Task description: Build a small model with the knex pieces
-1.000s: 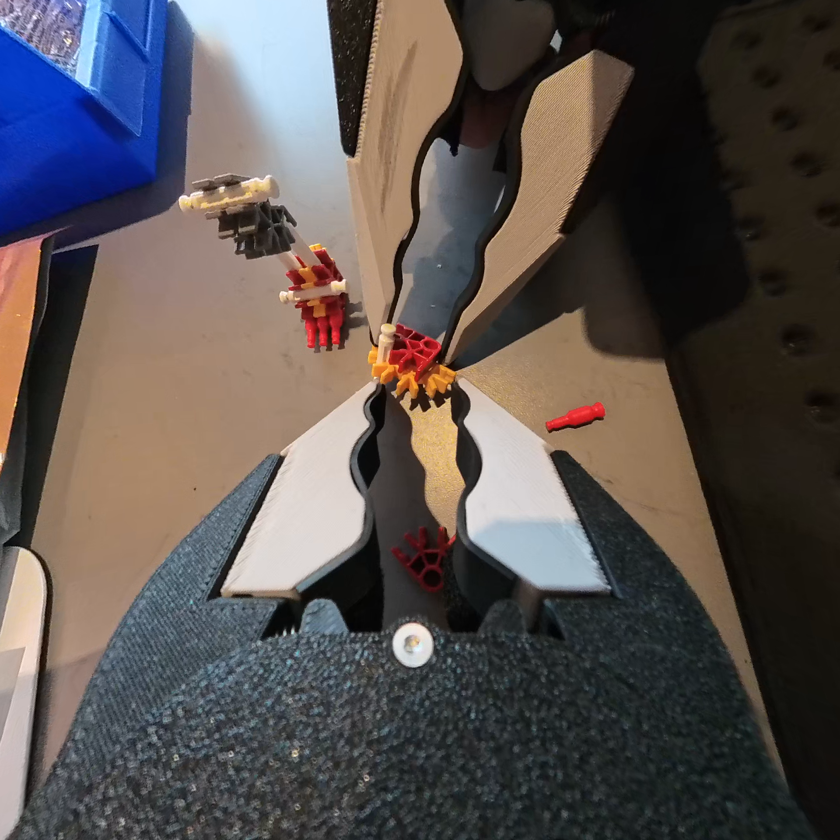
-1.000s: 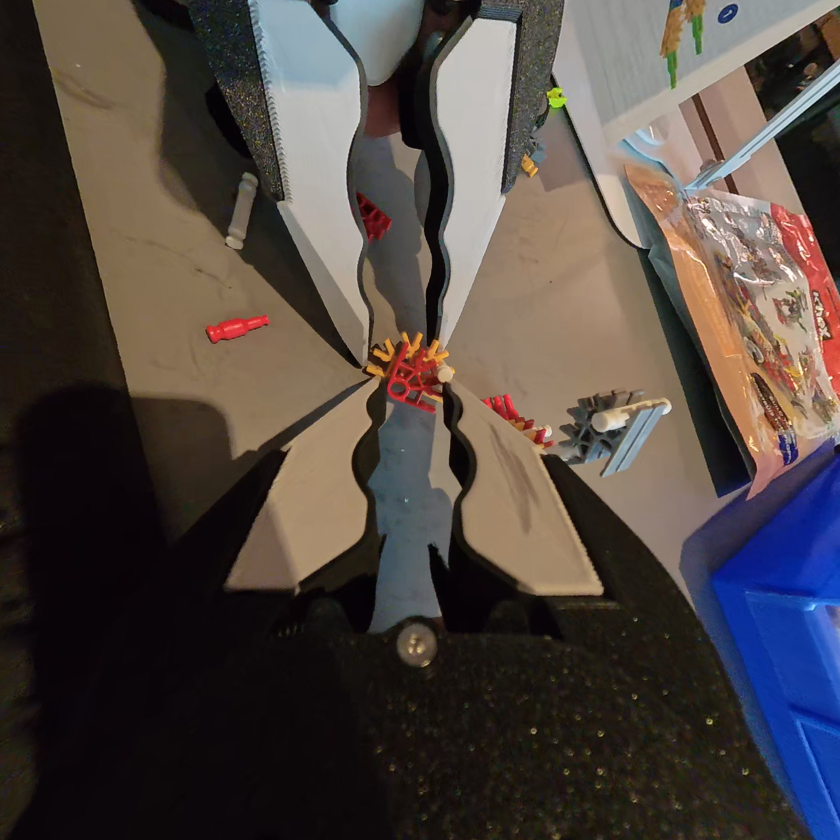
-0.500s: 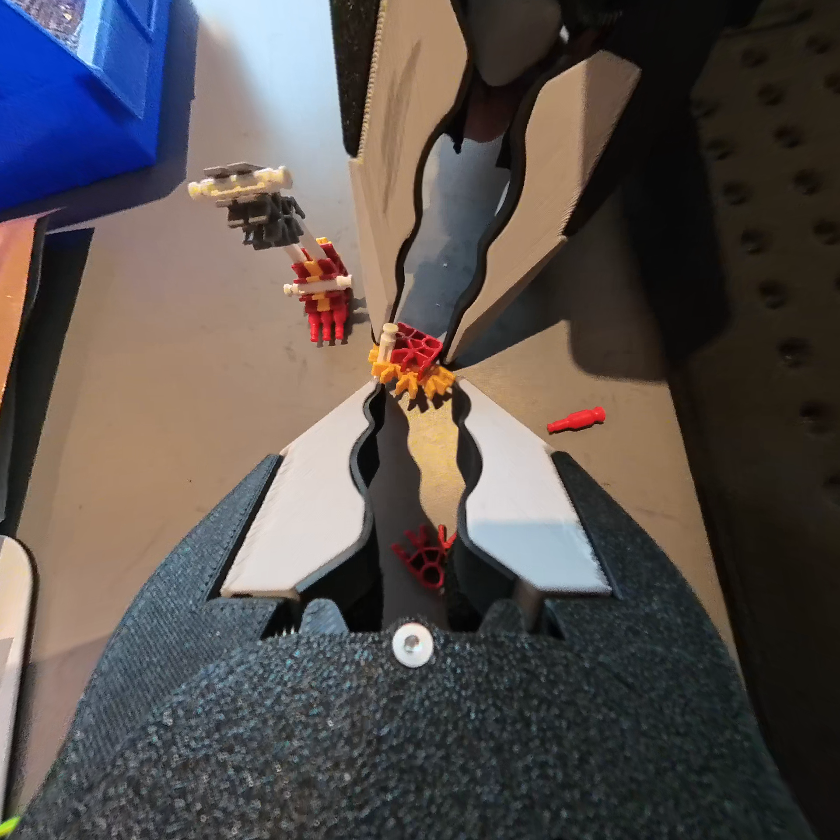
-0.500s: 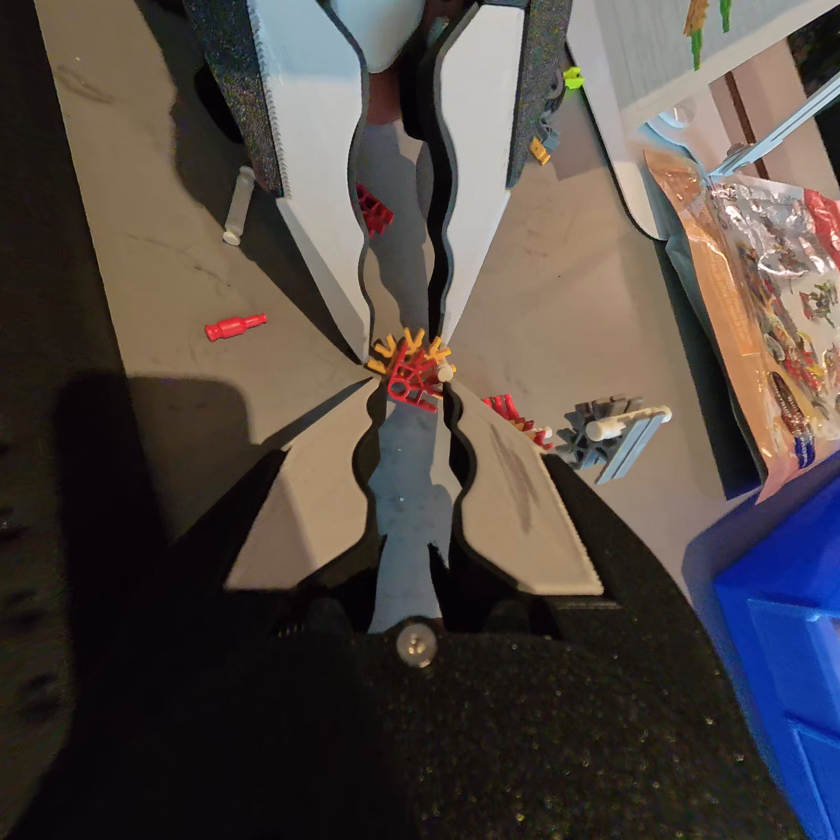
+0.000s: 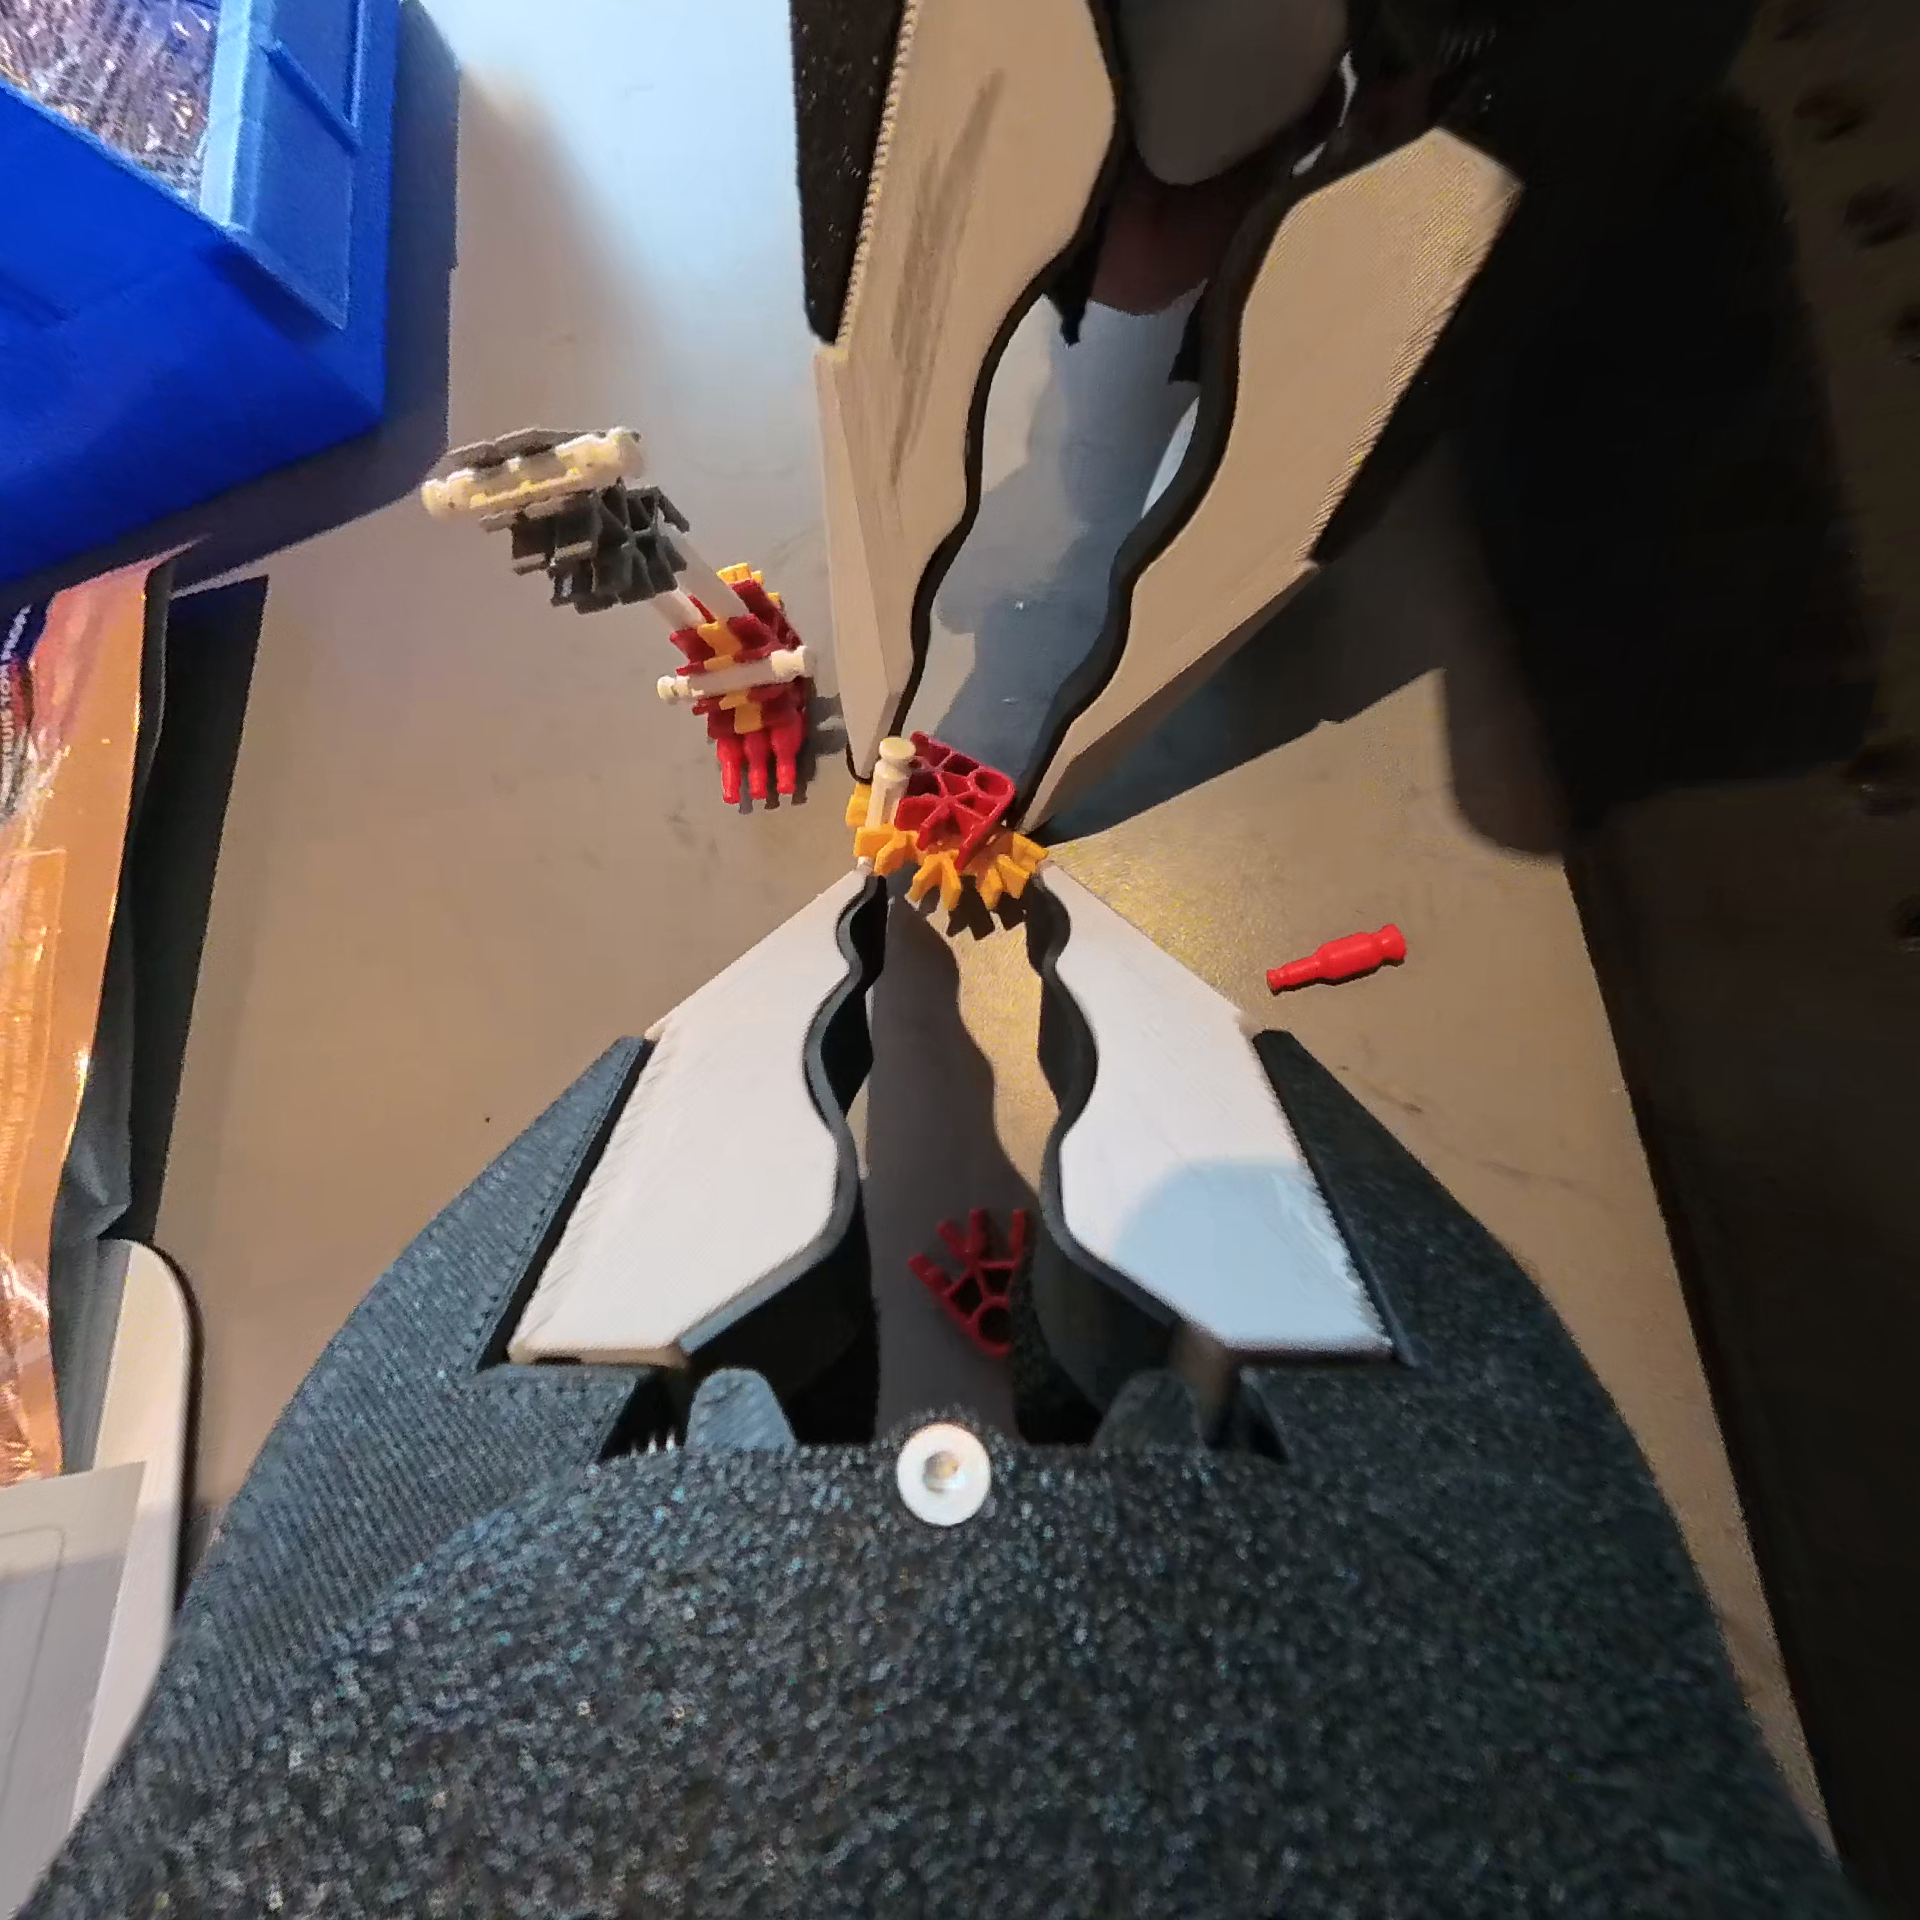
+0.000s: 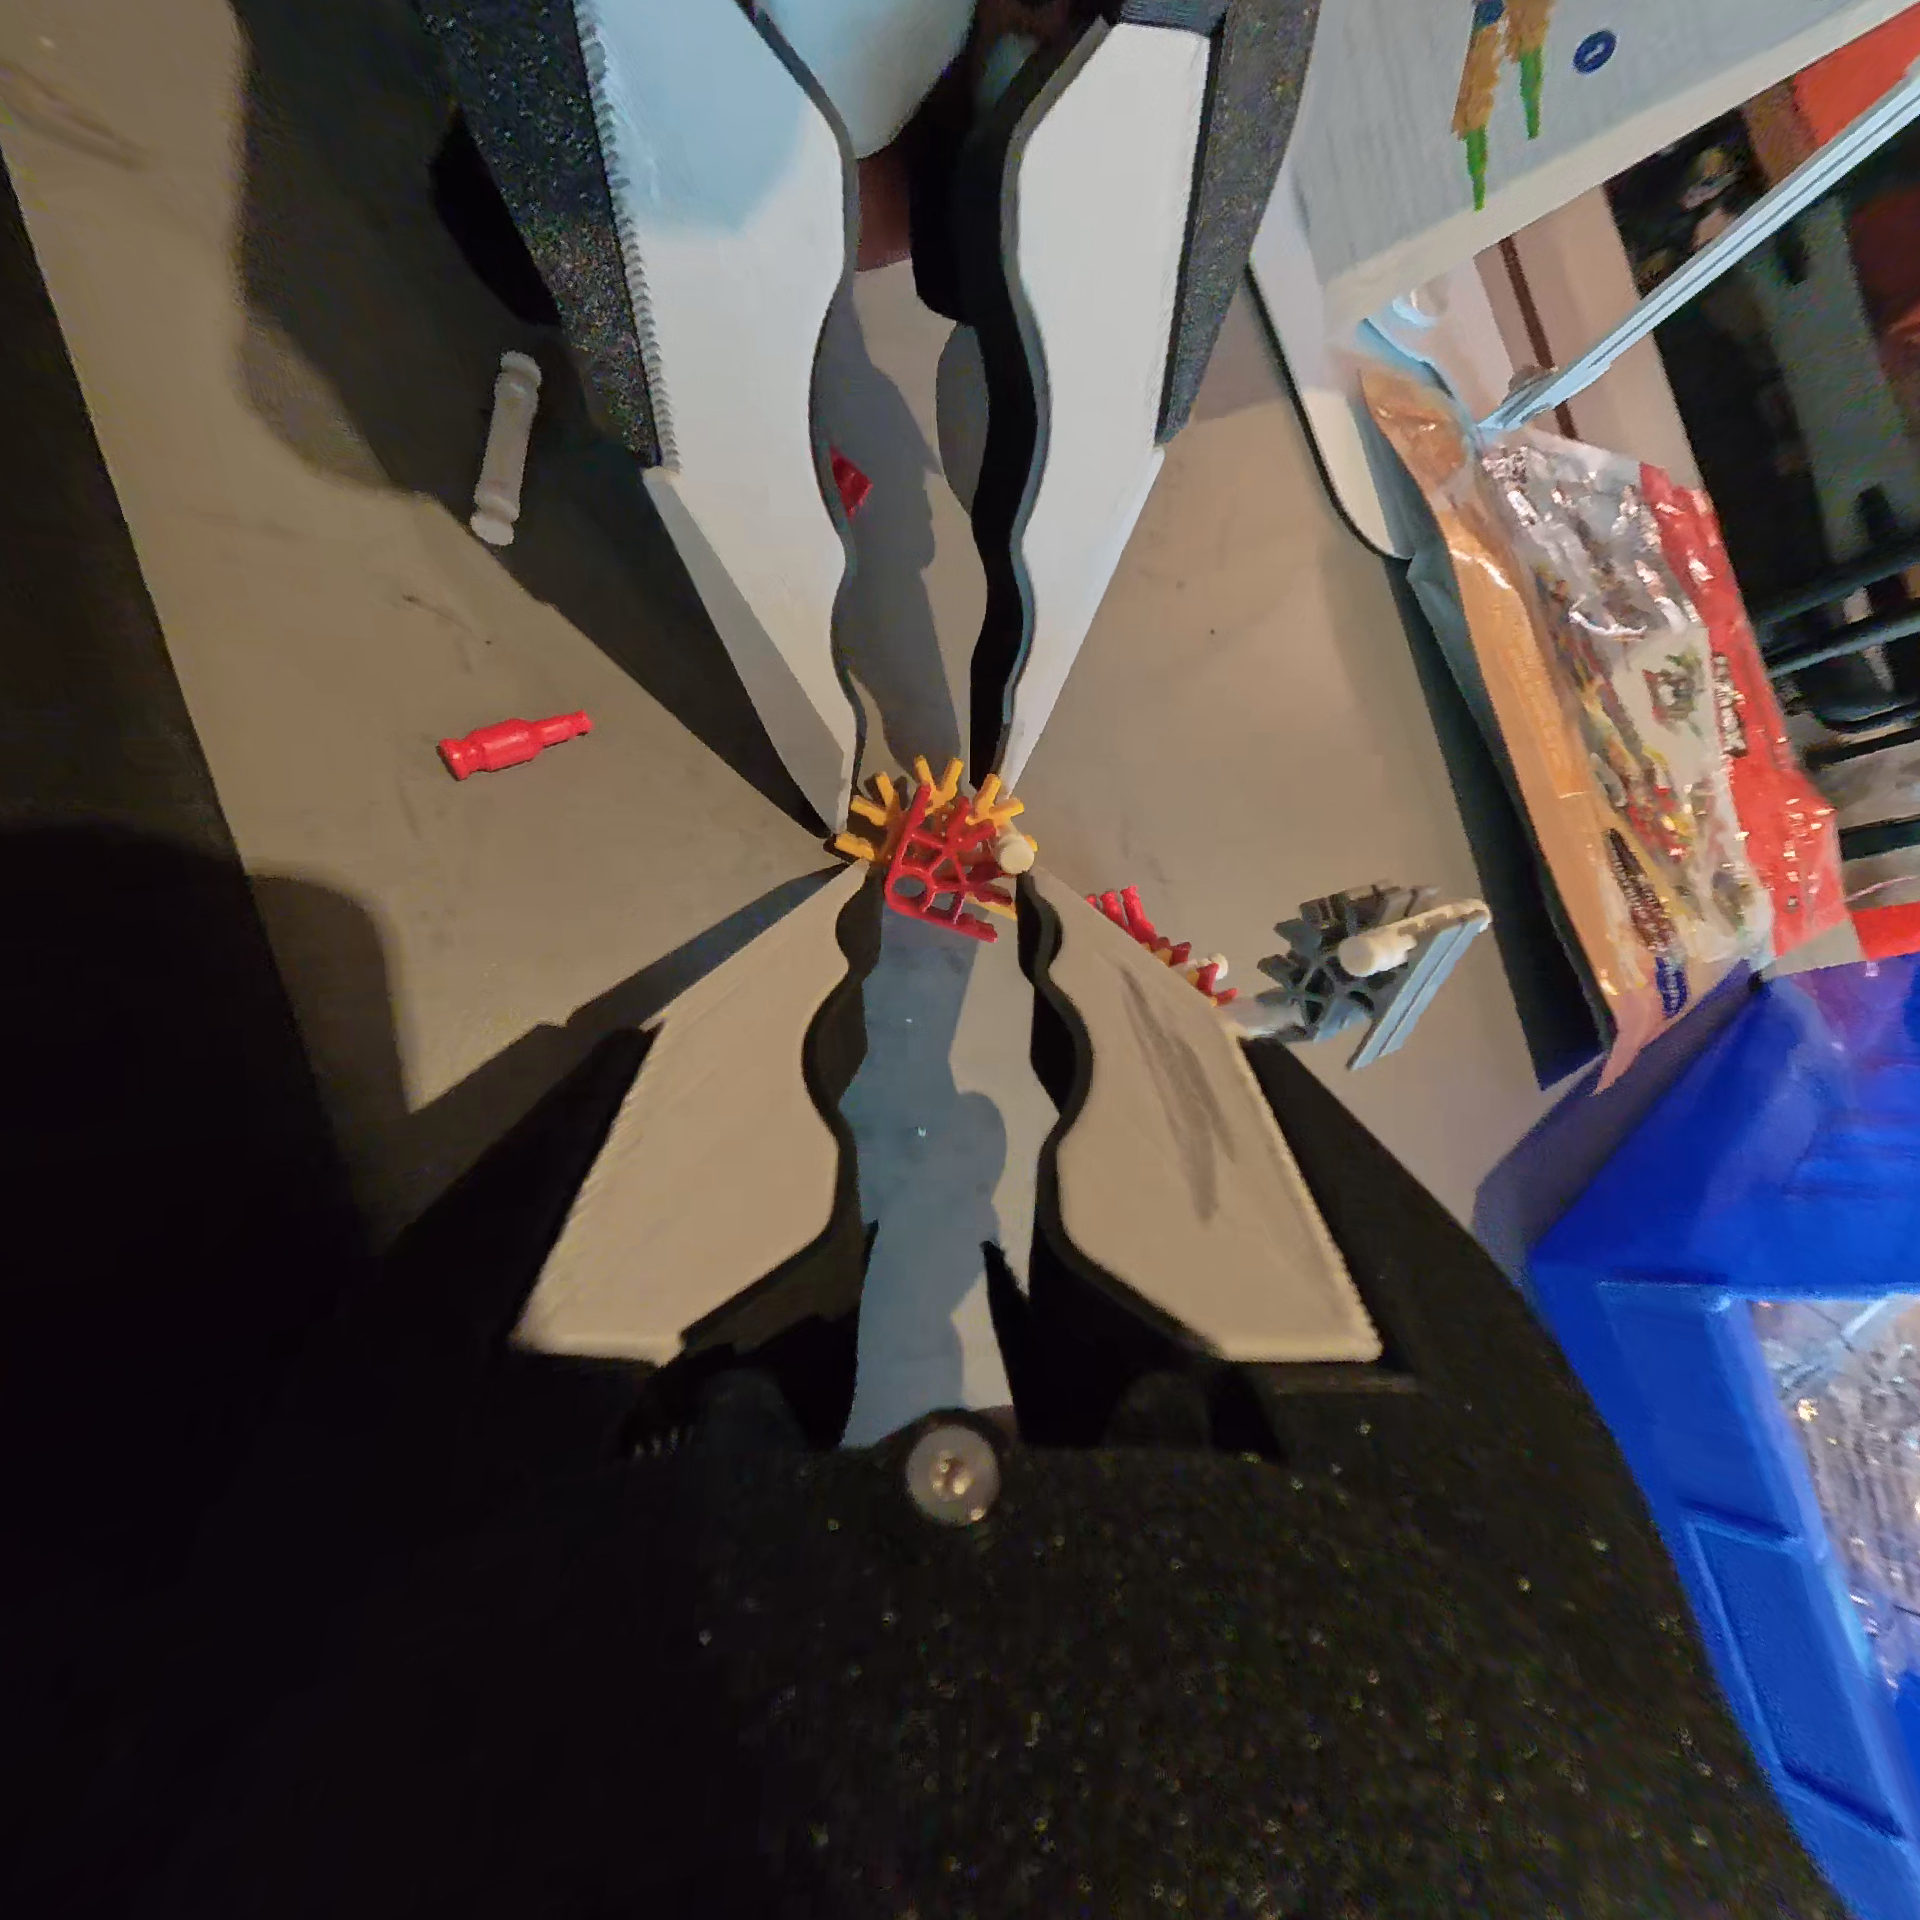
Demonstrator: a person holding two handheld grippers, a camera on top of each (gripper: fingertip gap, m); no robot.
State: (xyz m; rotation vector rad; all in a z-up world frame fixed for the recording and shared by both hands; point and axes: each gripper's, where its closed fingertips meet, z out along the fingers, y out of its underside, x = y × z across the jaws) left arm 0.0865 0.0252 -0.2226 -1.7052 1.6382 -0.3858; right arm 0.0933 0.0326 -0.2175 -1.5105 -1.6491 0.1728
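Note:
A small cluster of a red connector, a yellow connector and a short white rod (image 5: 935,821) hangs just above the grey table, and it also shows in the right wrist view (image 6: 935,857). My left gripper (image 5: 951,878) is shut on its yellow side. My right gripper (image 6: 935,878) is shut on its red side. The two grippers meet tip to tip: the right gripper's fingers (image 5: 904,416) come in from the top of the left wrist view, and the left gripper's fingers (image 6: 748,520) from the top of the right wrist view.
A loose red connector (image 5: 971,1283) lies under my left gripper. A red short rod (image 5: 1335,956) and a white rod (image 6: 506,457) lie on the table. A grey, red and yellow assembly (image 5: 644,592) sits beside the grippers. A blue bin (image 6: 1766,1299), a parts bag (image 6: 1621,727) and a black mat (image 5: 1714,935) border the area. Left and right tips are no more than a few centimetres apart. It is some 5 centimeters from my left tips to the red short rod (image 5: 1335,956). It turns up in the right wrist view (image 6: 515,727) as well.
Both grippers keep their hold on the cluster, tip to tip. The joined pair has drifted only slightly over the table. Nothing was let go.

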